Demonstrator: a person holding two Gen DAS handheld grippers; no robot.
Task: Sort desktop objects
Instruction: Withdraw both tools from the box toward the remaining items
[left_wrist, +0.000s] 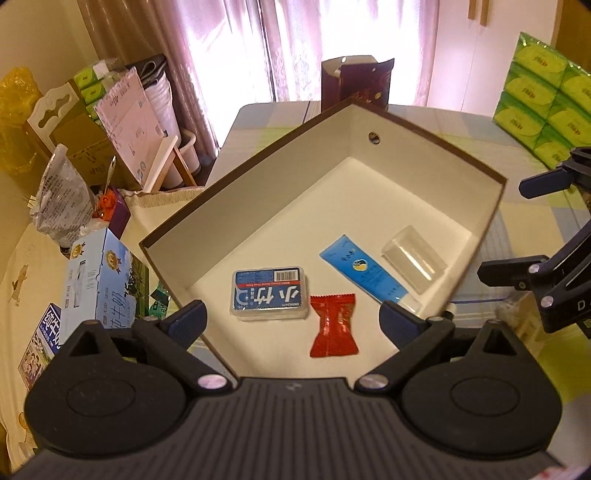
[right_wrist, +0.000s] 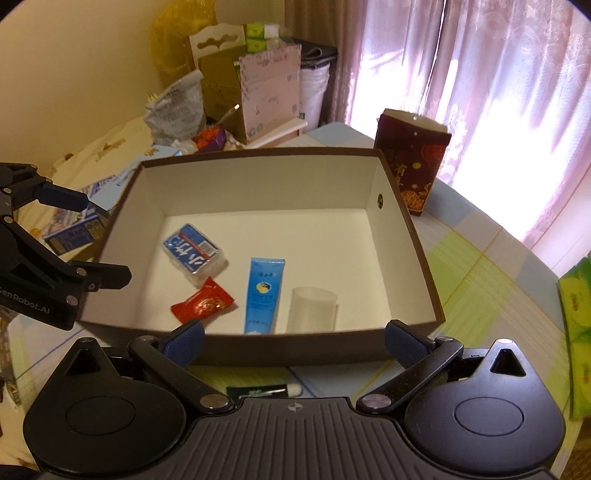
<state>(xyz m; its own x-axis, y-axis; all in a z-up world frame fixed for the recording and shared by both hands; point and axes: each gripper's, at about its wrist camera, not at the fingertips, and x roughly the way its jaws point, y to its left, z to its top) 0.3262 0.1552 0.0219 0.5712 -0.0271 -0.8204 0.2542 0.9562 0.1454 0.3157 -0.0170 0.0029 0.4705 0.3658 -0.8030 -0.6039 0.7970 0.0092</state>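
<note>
box (right_wrist: 413, 236): candy (right_wrist: 203, 303), tube (right_wrist: 263, 291), blue case (right_wrist: 194, 254) seen inside | left tongs (left_wrist: 293, 317), right tongs (right_wrist: 293, 339): spread wide, nothing pinched

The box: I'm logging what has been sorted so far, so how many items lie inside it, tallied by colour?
Inside the box:
Blue: 2, the blue-labelled case and the blue tube
Red: 1, the candy wrapper
Clear: 1, the transparent container
Total: 4
</note>
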